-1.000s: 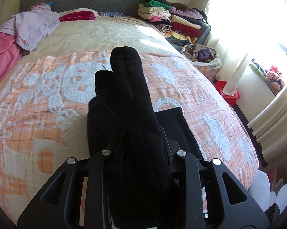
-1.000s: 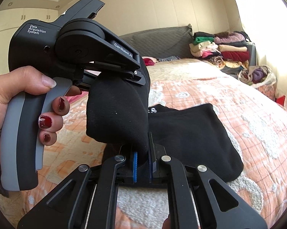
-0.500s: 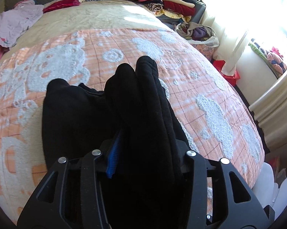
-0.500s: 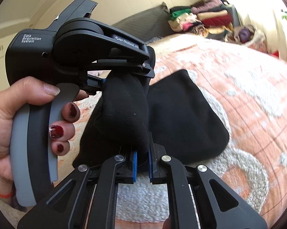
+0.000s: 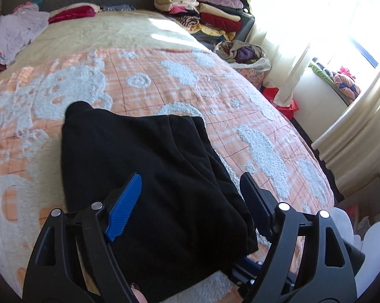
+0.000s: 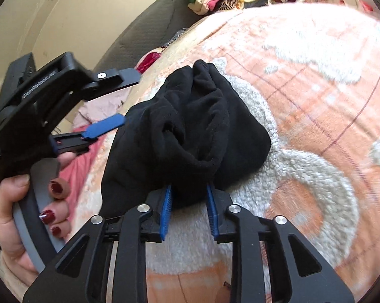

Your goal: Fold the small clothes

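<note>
While lying folded on the bedspread [image 5: 190,80], black garment [image 5: 152,166] at risk: left gripper [image 5: 190,197] released wide, right gripper [image 6: 188,202] parted around bunched edge; snagging pads [image 6: 166,209] could undo fold.

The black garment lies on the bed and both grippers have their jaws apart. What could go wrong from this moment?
1. The right gripper has its jaws open, but a bunched fold of the black garment sits between them. Pulling back may drag it and undo the fold.
2. The left gripper straddles the garment with open jaws; lifting carelessly could catch the cloth.
3. The garment looks lumpy near the right gripper, so the fold may end uneven.
</note>
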A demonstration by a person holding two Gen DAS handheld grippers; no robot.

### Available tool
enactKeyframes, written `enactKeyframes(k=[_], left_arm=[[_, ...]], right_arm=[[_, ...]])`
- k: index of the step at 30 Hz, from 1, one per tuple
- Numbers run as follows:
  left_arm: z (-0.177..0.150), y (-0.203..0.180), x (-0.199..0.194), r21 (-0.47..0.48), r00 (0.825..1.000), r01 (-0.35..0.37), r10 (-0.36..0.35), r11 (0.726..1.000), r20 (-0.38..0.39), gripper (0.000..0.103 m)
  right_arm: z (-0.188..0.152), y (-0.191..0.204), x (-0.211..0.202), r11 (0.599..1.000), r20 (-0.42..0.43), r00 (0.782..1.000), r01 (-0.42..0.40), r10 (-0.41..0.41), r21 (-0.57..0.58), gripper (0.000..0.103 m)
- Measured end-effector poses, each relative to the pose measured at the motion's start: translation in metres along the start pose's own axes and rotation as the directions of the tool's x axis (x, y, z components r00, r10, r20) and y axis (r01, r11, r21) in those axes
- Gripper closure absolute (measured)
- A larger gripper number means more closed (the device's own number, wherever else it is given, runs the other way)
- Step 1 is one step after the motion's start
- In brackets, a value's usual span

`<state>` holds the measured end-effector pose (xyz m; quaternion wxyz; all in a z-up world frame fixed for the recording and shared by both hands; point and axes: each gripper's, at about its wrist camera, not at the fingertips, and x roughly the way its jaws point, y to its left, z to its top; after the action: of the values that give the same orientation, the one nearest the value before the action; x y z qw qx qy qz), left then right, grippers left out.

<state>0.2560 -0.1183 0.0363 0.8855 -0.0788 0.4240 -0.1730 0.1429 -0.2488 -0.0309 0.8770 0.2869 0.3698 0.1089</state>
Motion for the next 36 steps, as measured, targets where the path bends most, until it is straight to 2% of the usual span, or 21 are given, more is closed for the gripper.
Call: enactKeyframes(k=[1,2,5,7,9,13,14,15,18,21,26,32,36], left_arm=[[-0.002,0.001,-0.008,0.007,1.000,0.000,0.000,1.000,0.014,0.029],[-0.005,0.002,-0.019,0.014,0.999,-0.005,0.004,1.000,0.036,0.029],[-0.012,0.005,-0.042,0.017,0.997,-0.004,0.002,1.000,0.079,0.029],[-0.018,0.008,-0.059,0.014,0.994,-0.004,0.003,1.000,0.112,0.024],[-0.022,0.012,-0.073,0.013,0.991,-0.005,0.003,1.000,0.136,0.022],[-0.035,0.017,-0.101,0.022,0.985,-0.026,0.022,0.999,0.170,0.019],[-0.040,0.020,-0.108,0.021,0.984,-0.029,0.025,0.999,0.178,0.017],[-0.044,0.022,-0.114,0.018,0.982,-0.031,0.027,0.999,0.186,0.011],[-0.056,0.027,-0.131,0.020,0.977,-0.039,0.034,0.999,0.212,0.010],[-0.070,0.030,-0.145,0.030,0.972,-0.066,0.058,0.997,0.229,0.010],[-0.101,0.033,-0.154,0.041,0.967,-0.121,0.108,0.992,0.230,0.010],[-0.142,0.045,-0.150,0.024,0.968,-0.158,0.150,0.987,0.200,0.010],[-0.162,0.054,-0.140,0.003,0.971,-0.177,0.174,0.984,0.162,0.010]], right_arm=[[0.000,0.002,-0.006,1.000,0.014,1.000,0.018,-0.017,-0.020,0.068],[0.000,0.005,-0.014,0.998,0.033,0.999,0.041,-0.039,-0.041,0.059],[-0.003,0.007,-0.033,0.994,0.067,0.996,0.072,-0.067,-0.081,0.057],[-0.002,0.010,-0.043,0.991,0.092,0.993,0.088,-0.079,-0.105,0.051],[-0.005,0.017,-0.057,0.984,0.126,0.987,0.116,-0.099,-0.138,0.041],[-0.009,0.030,-0.080,0.968,0.184,0.976,0.152,-0.116,-0.198,0.029],[-0.008,0.032,-0.081,0.964,0.194,0.974,0.161,-0.120,-0.211,0.025],[-0.010,0.035,-0.087,0.960,0.205,0.971,0.168,-0.123,-0.222,0.022],[-0.012,0.045,-0.096,0.947,0.241,0.962,0.192,-0.129,-0.256,0.010],[-0.016,0.053,-0.106,0.930,0.275,0.951,0.221,-0.139,-0.293,0.005],[-0.028,0.065,-0.117,0.897,0.304,0.941,0.257,-0.148,-0.360,0.005],[-0.048,0.065,-0.112,0.879,0.250,0.955,0.254,-0.161,-0.404,0.005],[-0.065,0.062,-0.100,0.852,0.228,0.951,0.292,-0.209,-0.434,0.005]])
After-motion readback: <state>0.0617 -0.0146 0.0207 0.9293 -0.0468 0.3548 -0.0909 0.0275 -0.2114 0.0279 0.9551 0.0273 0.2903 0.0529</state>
